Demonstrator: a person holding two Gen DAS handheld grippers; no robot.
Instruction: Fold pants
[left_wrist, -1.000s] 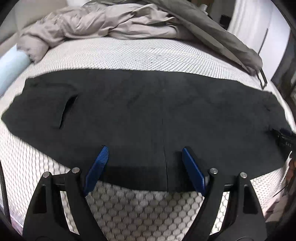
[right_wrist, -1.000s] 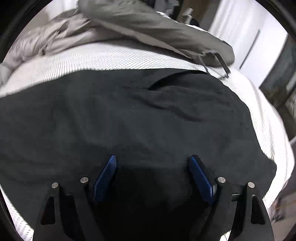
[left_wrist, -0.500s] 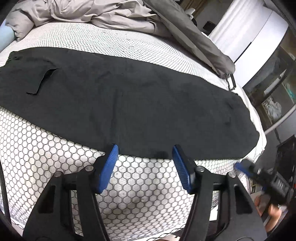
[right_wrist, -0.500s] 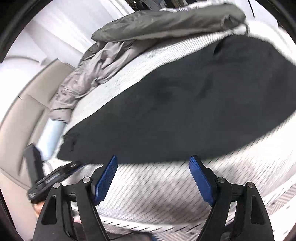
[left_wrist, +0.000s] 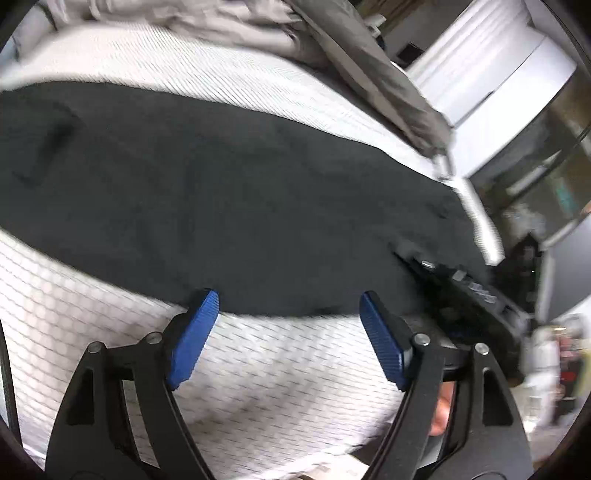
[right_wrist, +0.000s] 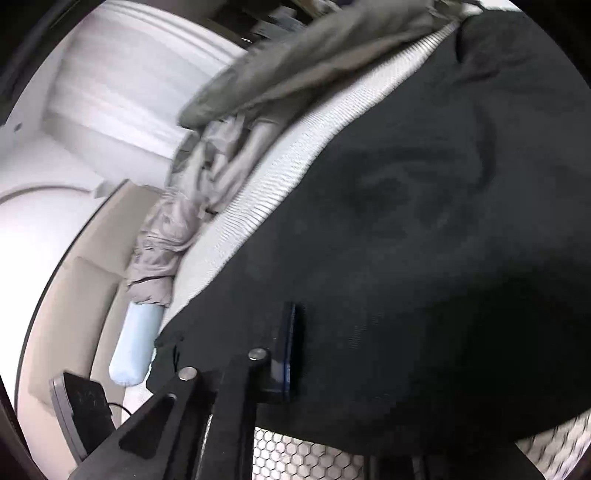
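- Grey, crumpled puffy quilt (left_wrist: 229, 33) lies heaped along the far side of the bed, beyond the trousers; in the right wrist view a pale blue cylindrical bolster (right_wrist: 136, 343) sits at its end, next to a beige padded headboard (right_wrist: 70, 295).
- White bed cover with a honeycomb mesh pattern (left_wrist: 92, 314) carries everything; the black fabric pants (left_wrist: 229, 199) are spread flat across it, their near edge just at the left claw's fingertips.
- Left claw (left_wrist: 288, 314) points down towards the bed with its blue ribbed pads (left_wrist: 194, 339) well apart and only mesh cover between them: released, holding nothing. Its jaws have just been opening again after a brief narrowing.
- Right claw (left_wrist: 461, 288) reaches in from the right of the left wrist view, lying over the end of the pants; a bit of the hand under it shows behind the left claw's finger.
- Seen from its own camera, the right claw (right_wrist: 293, 350) is rolled over sideways and clenched, one blue pad pressed against black cloth; it appears to be pinching the edge of the pants, though the other finger is hidden under the fabric.
- Compared with a second ago, the right claw's jaws stood wide over the pants and have just been closing.
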